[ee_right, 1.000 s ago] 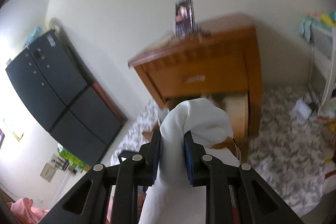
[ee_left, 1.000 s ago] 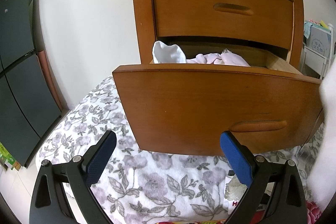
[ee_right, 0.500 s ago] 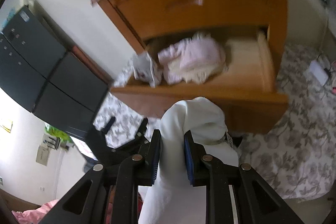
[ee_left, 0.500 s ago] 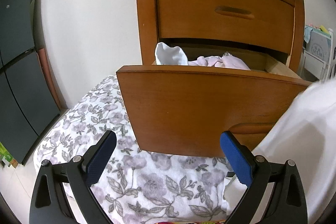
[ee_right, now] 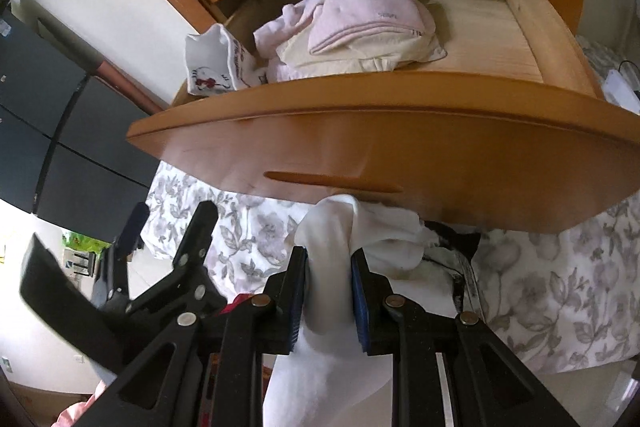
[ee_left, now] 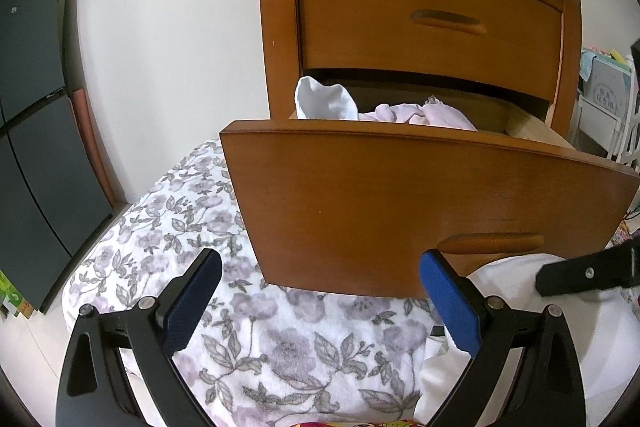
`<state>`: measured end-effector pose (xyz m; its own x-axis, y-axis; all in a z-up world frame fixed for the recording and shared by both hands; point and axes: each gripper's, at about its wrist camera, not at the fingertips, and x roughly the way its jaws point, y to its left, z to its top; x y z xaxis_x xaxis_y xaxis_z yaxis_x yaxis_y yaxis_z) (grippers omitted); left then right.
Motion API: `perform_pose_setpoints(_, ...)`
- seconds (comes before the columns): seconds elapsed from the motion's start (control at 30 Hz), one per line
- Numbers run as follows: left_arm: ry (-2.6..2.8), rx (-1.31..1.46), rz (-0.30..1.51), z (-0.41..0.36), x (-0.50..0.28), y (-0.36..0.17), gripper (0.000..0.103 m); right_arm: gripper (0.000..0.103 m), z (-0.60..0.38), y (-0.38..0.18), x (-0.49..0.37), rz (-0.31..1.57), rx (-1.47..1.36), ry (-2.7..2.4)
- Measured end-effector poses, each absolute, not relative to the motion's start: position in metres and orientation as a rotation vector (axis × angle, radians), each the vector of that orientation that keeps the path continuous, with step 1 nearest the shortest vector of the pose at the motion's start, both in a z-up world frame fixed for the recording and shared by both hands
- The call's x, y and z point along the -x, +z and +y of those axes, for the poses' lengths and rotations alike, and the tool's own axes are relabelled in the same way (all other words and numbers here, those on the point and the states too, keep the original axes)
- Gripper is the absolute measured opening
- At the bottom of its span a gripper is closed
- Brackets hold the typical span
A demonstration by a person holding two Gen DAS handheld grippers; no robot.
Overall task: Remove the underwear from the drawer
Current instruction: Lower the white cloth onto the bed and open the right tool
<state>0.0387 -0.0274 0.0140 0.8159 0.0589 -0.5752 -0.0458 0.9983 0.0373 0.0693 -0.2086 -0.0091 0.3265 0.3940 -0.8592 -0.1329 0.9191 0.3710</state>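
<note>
The right gripper (ee_right: 329,263), clamped on 1 white undergarment (ee_right: 344,227), has dropped from above the open drawer (ee_right: 360,131) to the floral blanket (ee_right: 560,291) below, so set-down looks next, while the left gripper (ee_left: 320,303) waits wide and empty.

Two drawers (ee_left: 430,21), one pulled open, two claws (ee_right: 329,281), and one floral blanket (ee_left: 256,343).

No legible text anywhere; tiny mark on pink garment (ee_right: 372,15) and print on white cloth (ee_right: 212,67) unreadable.
</note>
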Motion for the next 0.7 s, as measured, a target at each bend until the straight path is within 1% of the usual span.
perform_pose_setpoints(0.13,0.056,-0.02,0.618,-0.027,-0.039,0.014,0.099,0.03,-0.207,-0.003,-0.072,1.198,-0.249,0.362)
perform_pose_setpoints(0.2,0.056,-0.024,0.623,-0.028,-0.04,0.013,0.099,0.038,-0.208,0.005,-0.07,1.189,-0.233,0.367)
perform_pose_setpoints(0.27,0.057,-0.027,0.622,-0.028,-0.04,0.013,0.099,0.05,-0.211,0.014,-0.068,1.17,-0.226,0.367)
perform_pose_setpoints(0.47,0.056,-0.03,0.621,-0.029,-0.039,0.013,0.099,0.057,-0.219,0.043,-0.057,1.117,-0.18,0.377)
perform_pose_setpoints(0.63,0.055,-0.037,0.624,-0.03,-0.04,0.013,0.099,0.06,-0.225,0.058,-0.045,1.077,-0.152,0.367)
perform_pose_setpoints(0.7,0.054,-0.035,0.626,-0.029,-0.04,0.012,0.099,0.065,-0.226,0.061,-0.043,1.074,-0.13,0.36)
